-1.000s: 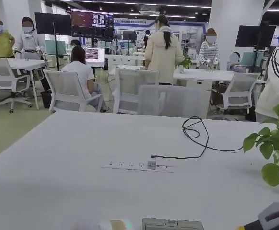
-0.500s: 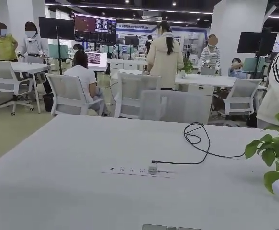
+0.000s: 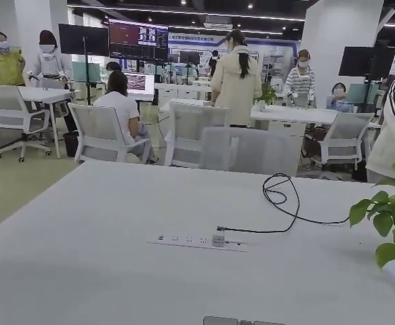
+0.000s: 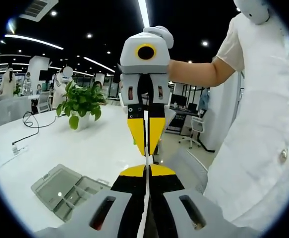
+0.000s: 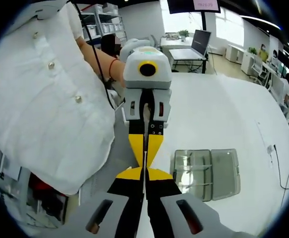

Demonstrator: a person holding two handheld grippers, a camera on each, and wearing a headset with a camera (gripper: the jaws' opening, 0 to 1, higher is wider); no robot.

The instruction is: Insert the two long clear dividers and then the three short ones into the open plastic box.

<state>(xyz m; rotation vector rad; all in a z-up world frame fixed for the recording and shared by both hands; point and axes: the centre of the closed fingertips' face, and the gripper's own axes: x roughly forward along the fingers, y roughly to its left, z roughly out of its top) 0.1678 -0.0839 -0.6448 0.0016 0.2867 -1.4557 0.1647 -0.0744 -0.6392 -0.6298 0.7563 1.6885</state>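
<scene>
A: Where do we have the box?
B: The open clear plastic box (image 5: 206, 173) lies flat on the white table (image 5: 223, 104), with its lid swung fully out beside the tray. In the head view we catch only a sliver of it at the bottom edge. The white power strip (image 3: 197, 241) sits beyond it, and the looped black cable (image 3: 278, 200) runs off from there.
A: Dividers?
B: One half of the box shows faint cross lines in the right gripper view. We cannot tell whether they are dividers or moulded ribs.
A: Grippers?
B: The left gripper (image 4: 146, 171) and the right gripper (image 4: 146, 152) point straight at each other, yellow tips nose to nose. Both are up off the table and off to one side of the box. Whether the tips touch or sit just apart, we cannot tell.
A: Jaw state?
B: Both pairs are pressed together, with one thin seam down the middle. We see nothing held in either.
A: Who is behind them?
B: A bare forearm (image 4: 194, 74) reaches in behind the right gripper, and the person's white buttoned shirt (image 5: 45, 89) is close beside the left one.
A: Anything else on the table?
B: A leafy green plant in a white pot (image 4: 80, 101) stands well apart from the box. We also see grey mesh chairs (image 3: 99, 132) and people at other desks behind.
</scene>
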